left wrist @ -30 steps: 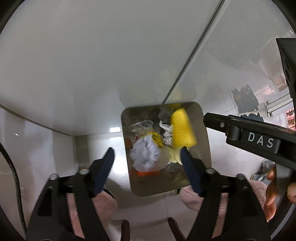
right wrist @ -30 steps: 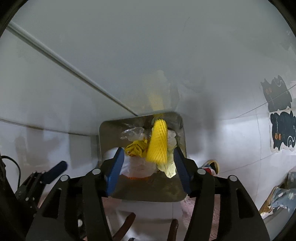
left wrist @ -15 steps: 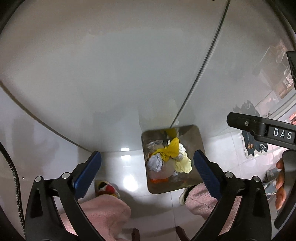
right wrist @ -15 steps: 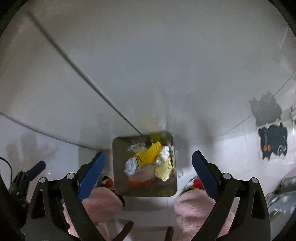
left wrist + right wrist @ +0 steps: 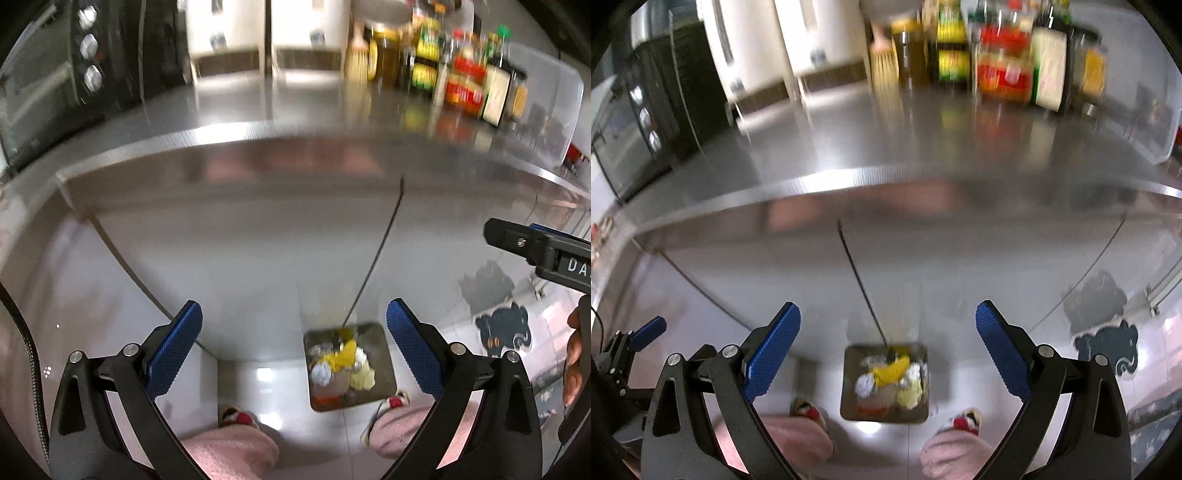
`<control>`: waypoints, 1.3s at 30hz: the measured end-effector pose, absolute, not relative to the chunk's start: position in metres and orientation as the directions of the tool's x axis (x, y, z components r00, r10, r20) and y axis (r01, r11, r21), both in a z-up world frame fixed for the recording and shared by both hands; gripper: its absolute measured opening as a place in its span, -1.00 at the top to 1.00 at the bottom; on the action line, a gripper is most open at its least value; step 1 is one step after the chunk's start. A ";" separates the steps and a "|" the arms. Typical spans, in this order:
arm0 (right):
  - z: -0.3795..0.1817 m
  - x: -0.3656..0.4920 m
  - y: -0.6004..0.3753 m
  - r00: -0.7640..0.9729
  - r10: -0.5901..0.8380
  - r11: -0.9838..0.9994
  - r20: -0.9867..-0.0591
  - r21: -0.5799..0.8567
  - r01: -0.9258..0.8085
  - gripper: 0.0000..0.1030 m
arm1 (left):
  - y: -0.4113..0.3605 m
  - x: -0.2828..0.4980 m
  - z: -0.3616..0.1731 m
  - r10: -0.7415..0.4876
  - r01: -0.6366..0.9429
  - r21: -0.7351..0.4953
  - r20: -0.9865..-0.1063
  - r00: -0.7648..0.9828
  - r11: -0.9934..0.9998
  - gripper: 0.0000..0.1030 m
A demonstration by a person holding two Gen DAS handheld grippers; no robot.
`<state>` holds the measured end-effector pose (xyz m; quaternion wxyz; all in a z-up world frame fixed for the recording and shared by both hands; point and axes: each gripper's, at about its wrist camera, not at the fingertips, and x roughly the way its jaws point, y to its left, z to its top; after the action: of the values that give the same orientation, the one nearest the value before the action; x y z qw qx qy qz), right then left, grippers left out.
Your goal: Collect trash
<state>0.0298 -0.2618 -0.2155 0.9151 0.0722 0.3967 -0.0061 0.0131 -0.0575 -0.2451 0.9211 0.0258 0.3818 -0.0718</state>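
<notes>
A square steel trash bin (image 5: 384,373) stands on the floor below me, against the cabinet front; it also shows in the right wrist view (image 5: 849,402). Inside lie yellow foam netting (image 5: 341,356) (image 5: 892,371), a white crumpled paper ball (image 5: 321,374) (image 5: 865,386), pale yellow wrapping and an orange scrap. My left gripper (image 5: 293,349) is open and empty, high above the bin. My right gripper (image 5: 888,350) is open and empty too, and shows at the right of the left wrist view (image 5: 535,251).
A steel countertop (image 5: 905,144) spreads ahead with bottles and jars (image 5: 997,55) at the back, a bamboo brush (image 5: 884,62), a black oven (image 5: 48,81) at left and a clear plastic container (image 5: 546,107) at right. Pink slippers (image 5: 956,435) flank the bin.
Both grippers have risen from just above the bin to counter height and opened wider. The yellow netting dropped into the bin. The countertop has come into view.
</notes>
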 end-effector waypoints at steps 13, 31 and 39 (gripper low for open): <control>-0.088 0.004 -0.260 0.846 0.010 0.994 -0.533 0.101 0.052 -0.93 | -0.046 0.005 -0.108 -0.064 0.116 0.068 -0.524 0.849 0.991 -0.84; -0.006 -0.007 -0.248 0.930 -0.065 0.994 -0.362 0.061 0.094 -0.93 | -0.015 0.003 -0.015 -0.035 0.060 0.060 -0.354 0.935 0.996 -0.84; -0.002 -0.006 -0.237 0.935 -0.092 0.994 -0.343 0.023 0.106 -0.93 | -0.006 0.004 -0.015 -0.017 0.037 0.046 -0.363 0.932 0.998 -0.84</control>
<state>-0.0064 -0.2367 -0.0025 0.9833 0.0208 0.1736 -0.0503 0.0043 -0.0058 -0.0147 0.9824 0.0262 0.1845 -0.0137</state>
